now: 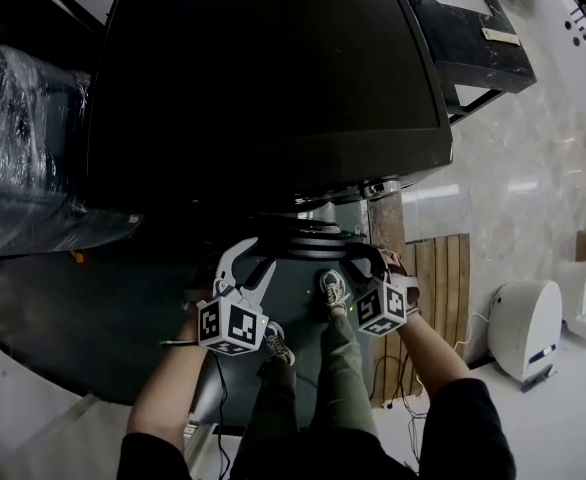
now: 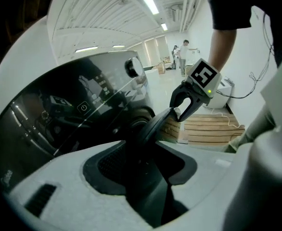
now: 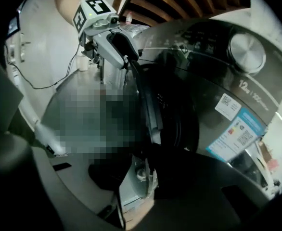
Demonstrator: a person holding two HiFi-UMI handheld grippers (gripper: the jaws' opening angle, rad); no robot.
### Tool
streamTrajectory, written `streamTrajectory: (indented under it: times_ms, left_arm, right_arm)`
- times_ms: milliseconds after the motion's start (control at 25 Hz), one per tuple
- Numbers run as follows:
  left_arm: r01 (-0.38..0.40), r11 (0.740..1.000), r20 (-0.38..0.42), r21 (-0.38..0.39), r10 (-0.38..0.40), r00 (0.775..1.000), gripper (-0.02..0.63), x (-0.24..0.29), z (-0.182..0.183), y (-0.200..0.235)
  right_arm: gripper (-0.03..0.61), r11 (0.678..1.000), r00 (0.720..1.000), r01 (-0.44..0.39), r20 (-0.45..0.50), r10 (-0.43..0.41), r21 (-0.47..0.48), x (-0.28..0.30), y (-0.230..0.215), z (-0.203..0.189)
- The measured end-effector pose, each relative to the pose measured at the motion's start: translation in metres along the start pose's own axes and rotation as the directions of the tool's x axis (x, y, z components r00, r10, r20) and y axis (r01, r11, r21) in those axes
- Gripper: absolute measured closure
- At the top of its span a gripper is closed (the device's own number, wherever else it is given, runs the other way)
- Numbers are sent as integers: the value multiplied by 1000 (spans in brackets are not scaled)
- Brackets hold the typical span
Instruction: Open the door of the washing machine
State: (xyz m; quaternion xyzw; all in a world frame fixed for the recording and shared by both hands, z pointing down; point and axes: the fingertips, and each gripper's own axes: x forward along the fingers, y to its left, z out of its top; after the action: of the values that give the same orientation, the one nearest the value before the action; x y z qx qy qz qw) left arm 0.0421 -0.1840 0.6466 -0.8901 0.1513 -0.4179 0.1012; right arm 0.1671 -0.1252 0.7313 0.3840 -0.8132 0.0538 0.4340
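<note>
The dark washing machine (image 1: pixel 273 78) fills the head view, and its round door (image 1: pixel 308 240) juts out slightly from the front below. My left gripper (image 1: pixel 245 268) is at the door's left side and my right gripper (image 1: pixel 373 266) at its right. In the left gripper view the dark door rim (image 2: pixel 153 124) runs between my own jaws (image 2: pixel 148 177), which stand wide with room on both sides. Across the door the right gripper (image 2: pixel 182 110) bites its rim. In the right gripper view the door edge (image 3: pixel 148 109) runs into my jaws (image 3: pixel 141 177), shut on it; the left gripper (image 3: pixel 124 57) is at the far end.
A plastic-wrapped bundle (image 1: pixel 23 138) stands left of the machine. A wooden pallet (image 1: pixel 438 298) and white appliances (image 1: pixel 528 328) lie to the right. The person's feet (image 1: pixel 333 288) are right under the door. A cable (image 1: pixel 218 398) trails on the floor.
</note>
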Motion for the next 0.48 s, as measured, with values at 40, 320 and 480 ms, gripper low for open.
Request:
streamTrajectory:
  times_ms: [40, 320, 480]
  left_arm:
    - [3, 1000, 6, 17, -3, 1000, 428, -4, -2, -6]
    - [9, 995, -16, 98, -8, 1000, 420, -22, -15, -23]
    - [-32, 996, -41, 85, 35, 999, 425, -33, -20, -28]
  right_arm:
    - [436, 999, 1000, 25, 4, -25, 31, -5, 11, -2]
    - [429, 986, 996, 92, -20, -90, 139, -18, 52, -3]
    - [361, 971, 998, 63, -11, -62, 231, -28, 75, 4]
